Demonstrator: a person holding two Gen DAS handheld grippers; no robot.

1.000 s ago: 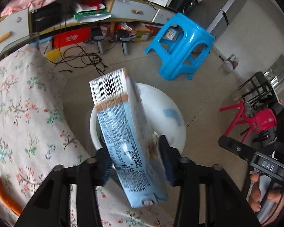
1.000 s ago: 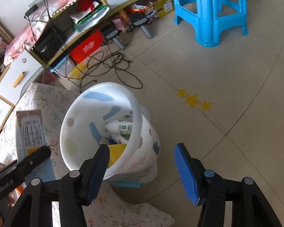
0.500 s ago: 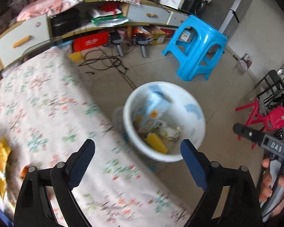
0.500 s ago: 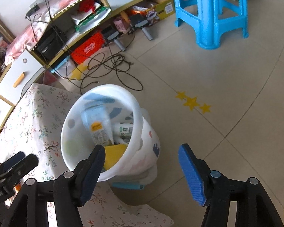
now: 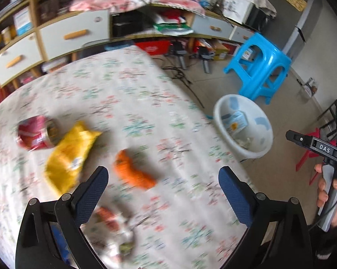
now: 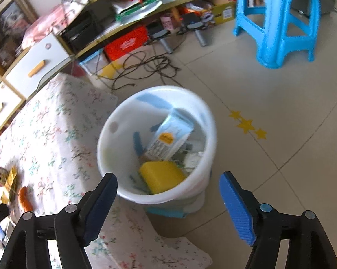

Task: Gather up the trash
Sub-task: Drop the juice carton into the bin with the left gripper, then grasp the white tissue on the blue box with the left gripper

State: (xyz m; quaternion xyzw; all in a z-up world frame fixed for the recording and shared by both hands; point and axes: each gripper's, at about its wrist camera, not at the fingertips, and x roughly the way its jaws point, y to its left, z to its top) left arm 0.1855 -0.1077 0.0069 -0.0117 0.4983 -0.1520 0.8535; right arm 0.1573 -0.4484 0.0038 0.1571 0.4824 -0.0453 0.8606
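bin (image 6: 114,134) white, blue patches | tablecloth (image 5: 128,94) floral | stool (image 6: 278,20) blue

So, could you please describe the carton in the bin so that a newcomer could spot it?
Find the white plastic bin on the floor beside the floral-clothed table. Inside, the pale blue carton leans above a yellow sponge-like block; only it carries an orange label.

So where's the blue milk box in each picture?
Left wrist view: the blue carton lies in the white bin, right of centre, past the table edge.
Right wrist view: the carton leans inside the bin, centre.
Shared landmark: the blue stool.
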